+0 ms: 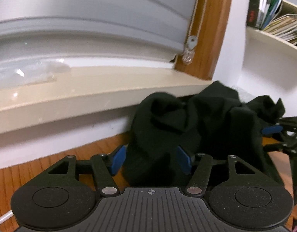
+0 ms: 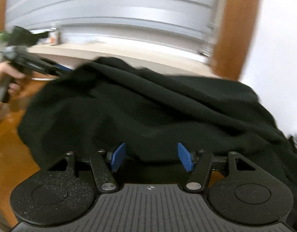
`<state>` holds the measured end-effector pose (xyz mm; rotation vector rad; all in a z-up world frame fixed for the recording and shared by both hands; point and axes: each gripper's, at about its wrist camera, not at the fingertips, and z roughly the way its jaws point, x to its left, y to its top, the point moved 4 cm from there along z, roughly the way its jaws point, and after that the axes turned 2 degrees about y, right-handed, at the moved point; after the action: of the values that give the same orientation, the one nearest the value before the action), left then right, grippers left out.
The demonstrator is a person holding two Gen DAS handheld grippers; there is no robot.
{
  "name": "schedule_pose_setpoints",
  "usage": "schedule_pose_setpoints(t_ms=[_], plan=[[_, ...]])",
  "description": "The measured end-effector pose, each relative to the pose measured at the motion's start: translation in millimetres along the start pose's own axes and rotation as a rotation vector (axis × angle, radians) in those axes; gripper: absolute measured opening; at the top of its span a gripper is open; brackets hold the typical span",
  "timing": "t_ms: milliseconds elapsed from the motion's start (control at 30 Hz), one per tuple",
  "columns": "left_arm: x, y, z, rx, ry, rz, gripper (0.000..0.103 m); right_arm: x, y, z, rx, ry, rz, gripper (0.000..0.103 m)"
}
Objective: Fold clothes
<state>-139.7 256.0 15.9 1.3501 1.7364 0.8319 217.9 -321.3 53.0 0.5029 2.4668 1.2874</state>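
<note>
A black garment [image 1: 196, 127] lies crumpled on the wooden table [image 1: 52, 164] against the wall under the window sill. My left gripper [image 1: 151, 159] is open, its blue pads either side of a fold of the cloth. The right gripper [image 1: 279, 135] shows at the garment's right edge in the left wrist view. In the right wrist view the garment [image 2: 148, 112] fills the middle, and my right gripper [image 2: 151, 157] is open with cloth lying between its blue pads. The left gripper [image 2: 52, 68] shows at the garment's far left, held by a hand.
A beige window sill [image 1: 90, 92] runs along the back, under grey blinds [image 1: 90, 9] with a wooden frame [image 1: 212, 29]. A shelf with books [image 1: 274, 15] hangs at the upper right. Bare table [image 2: 7, 145] lies left of the garment.
</note>
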Motion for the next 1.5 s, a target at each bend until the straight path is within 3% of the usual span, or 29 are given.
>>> schedule_pose_setpoints(t_ms=[367,900,1067,1167,1367,1433,1467,1500], plan=[[5.9,-11.3,20.7,0.051,-0.014,-0.002,0.065,70.8,24.0,-3.7,-0.010,0.127,-0.101,0.061],[3.0,-14.9,27.7,0.064,-0.018,0.012,0.065,116.6,52.8,-7.0,0.009,0.137,-0.164,0.061],[4.3,-13.7,25.9,0.059,-0.015,0.007,0.065,127.2,63.1,-13.0,-0.006,0.196,-0.123,0.062],[4.9,-13.5,25.9,0.060,-0.016,0.005,0.065,141.7,59.4,-0.7,0.032,0.206,-0.138,0.068],[3.2,-13.5,27.2,0.067,-0.014,0.006,0.065,151.0,50.6,37.6,0.109,0.150,-0.159,0.068],[3.5,-12.8,26.5,0.064,-0.010,0.005,0.065,147.6,51.7,44.6,0.116,0.142,-0.159,0.054],[3.7,-11.9,25.4,0.059,-0.011,0.003,0.065,145.7,52.3,47.4,0.119,0.138,-0.159,0.029],[3.6,-11.1,24.4,0.054,-0.013,0.001,0.065,140.7,53.2,42.3,0.114,0.132,-0.154,0.012]])
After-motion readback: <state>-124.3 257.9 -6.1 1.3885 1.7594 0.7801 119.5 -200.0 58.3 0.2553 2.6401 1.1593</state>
